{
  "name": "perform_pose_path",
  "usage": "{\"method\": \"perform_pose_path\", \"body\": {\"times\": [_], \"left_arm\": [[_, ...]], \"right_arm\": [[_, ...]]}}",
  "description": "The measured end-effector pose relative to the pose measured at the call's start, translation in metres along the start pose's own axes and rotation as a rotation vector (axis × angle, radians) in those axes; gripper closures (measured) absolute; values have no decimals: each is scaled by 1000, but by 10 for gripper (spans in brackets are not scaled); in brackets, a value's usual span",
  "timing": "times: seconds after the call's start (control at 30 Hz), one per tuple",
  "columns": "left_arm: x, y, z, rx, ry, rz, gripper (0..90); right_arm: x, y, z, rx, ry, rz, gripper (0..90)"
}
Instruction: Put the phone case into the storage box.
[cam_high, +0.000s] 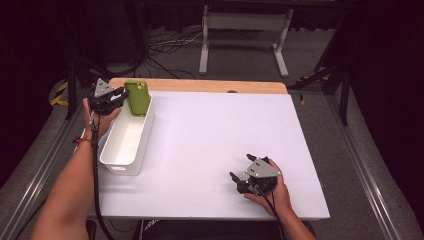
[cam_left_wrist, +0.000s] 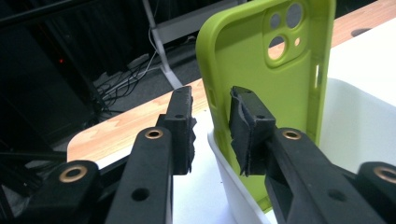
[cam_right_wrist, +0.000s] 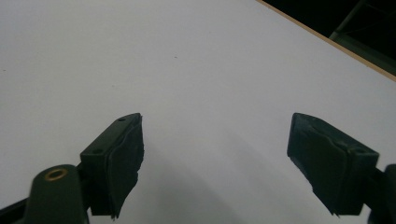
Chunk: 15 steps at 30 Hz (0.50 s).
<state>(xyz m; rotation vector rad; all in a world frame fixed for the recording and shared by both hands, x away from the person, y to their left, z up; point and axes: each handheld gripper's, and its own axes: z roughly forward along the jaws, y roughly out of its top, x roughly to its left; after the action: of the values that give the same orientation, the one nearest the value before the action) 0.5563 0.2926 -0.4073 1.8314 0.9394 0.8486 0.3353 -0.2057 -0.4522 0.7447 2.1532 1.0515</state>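
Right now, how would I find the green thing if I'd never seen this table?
Start at the white table and find the white plastic bin near its left edge. At the bin's far end, a phone case stands upright, beside the left gripper. It is bright lime green, with round camera holes near the top.

The case (cam_left_wrist: 275, 88) is lime green, plain, with paler camera cut-outs. The bin (cam_high: 126, 142) is white. The bench (cam_high: 215, 150) is white with a light wood strip along its far edge. Both grippers' jaws are black, their bolts perhaps brass.
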Motion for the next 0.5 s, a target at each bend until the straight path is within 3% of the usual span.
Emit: {"method": "perform_pose_path", "body": {"times": [0.23, 0.5], "left_arm": [[2, 0, -5, -9, -8, -30, 687], [4, 1, -12, -19, -18, -37, 695]], "right_arm": [[0, 0, -1, -2, -3, -1, 197], [0, 2, -2, -8, -13, -5, 200]]}}
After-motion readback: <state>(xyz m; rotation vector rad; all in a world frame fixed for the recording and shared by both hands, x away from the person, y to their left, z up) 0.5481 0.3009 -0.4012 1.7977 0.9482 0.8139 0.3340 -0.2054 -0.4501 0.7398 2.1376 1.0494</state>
